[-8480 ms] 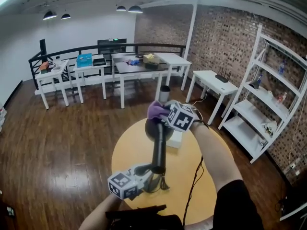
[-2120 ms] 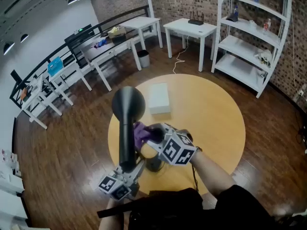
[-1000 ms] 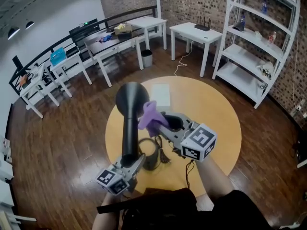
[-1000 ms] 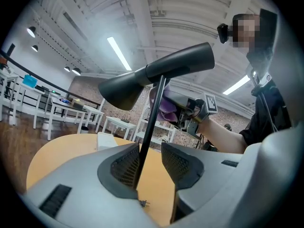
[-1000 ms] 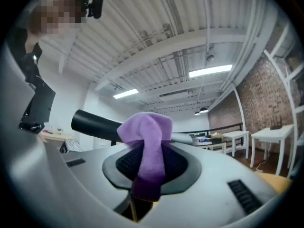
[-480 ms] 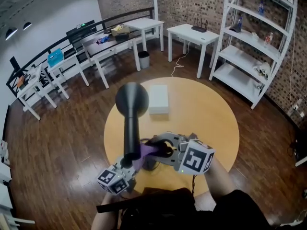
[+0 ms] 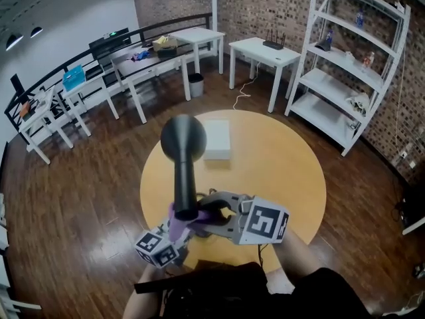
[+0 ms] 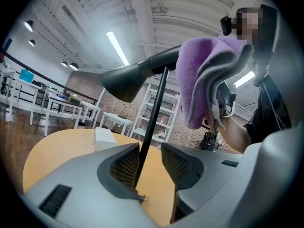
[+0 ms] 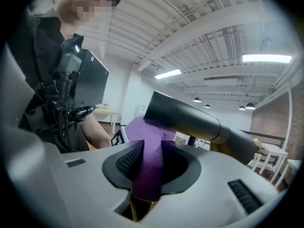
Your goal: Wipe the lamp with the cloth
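Head view: one black lamp (image 7: 184, 168) is standing near the edge of the round yellow table (image 7: 282, 158), its base mostly hidden behind both grippers. Right gripper (image 9: 151, 161) is pinching the one purple cloth (image 9: 148, 175) between its fingers and pressing it against the low end of the lamp's thick tube. Judging by this, wiping is under way on that stretch of the tube. Left gripper (image 8: 151, 165) is sitting low, fingers spread, with the lamp's thin rod (image 8: 154, 113) running between them. The rod is leaning on one finger and a gap is showing at the other. Likely purpose: bracing the lamp so it is not tipping or sliding under the wiping pressure. Count: one lamp, one cloth, two grippers, one table, one white box (image 7: 217, 140) lying flat beyond the lamp, well apart from the work
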### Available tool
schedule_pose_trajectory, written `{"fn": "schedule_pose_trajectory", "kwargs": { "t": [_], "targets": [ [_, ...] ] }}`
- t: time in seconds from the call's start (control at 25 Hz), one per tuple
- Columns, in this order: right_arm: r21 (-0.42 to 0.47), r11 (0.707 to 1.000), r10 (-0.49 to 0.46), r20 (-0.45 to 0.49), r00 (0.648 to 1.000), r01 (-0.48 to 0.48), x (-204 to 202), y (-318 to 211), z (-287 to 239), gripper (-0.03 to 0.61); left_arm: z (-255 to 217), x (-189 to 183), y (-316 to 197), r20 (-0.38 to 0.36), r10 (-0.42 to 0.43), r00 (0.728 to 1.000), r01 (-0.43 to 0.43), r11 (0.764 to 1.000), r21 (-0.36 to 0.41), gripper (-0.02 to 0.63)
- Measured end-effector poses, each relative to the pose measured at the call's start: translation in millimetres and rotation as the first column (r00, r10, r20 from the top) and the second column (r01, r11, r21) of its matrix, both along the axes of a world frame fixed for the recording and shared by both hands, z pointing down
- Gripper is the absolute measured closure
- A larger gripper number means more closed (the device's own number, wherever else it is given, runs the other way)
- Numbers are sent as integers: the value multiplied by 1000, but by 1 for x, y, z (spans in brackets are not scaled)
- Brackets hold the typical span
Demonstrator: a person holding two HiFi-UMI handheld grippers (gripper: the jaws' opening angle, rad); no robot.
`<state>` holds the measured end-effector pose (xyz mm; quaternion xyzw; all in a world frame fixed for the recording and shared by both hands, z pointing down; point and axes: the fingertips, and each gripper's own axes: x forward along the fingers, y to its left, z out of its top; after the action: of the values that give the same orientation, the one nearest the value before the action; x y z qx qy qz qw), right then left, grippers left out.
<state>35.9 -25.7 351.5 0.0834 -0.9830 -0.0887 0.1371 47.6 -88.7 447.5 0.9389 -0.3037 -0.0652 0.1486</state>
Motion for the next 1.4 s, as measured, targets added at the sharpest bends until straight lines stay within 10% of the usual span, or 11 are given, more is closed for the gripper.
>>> {"fn": "schedule_pose_trajectory", "kwargs": {
  "t": [0.64,0.8,0.96,1.4],
  "targets": [
    [-45,986,166,123,978,-161,55,-27,-14,483,-1,0,0,-18,13,1000,-13,1000,11,474],
    [-206,930,350,242,905,-304,70,-63,-2,483,1,-3,1,-19,5,1000,-4,1000,10,474],
    [-339,912,355,364,861,-232,60,-68,7,482,5,-9,2,-11,-13,1000,13,1000,1,474],
    [-185,944,328,437,838,-273,31,-59,34,476,11,-27,10,2,-62,998,62,997,-37,474]
  ]
}}
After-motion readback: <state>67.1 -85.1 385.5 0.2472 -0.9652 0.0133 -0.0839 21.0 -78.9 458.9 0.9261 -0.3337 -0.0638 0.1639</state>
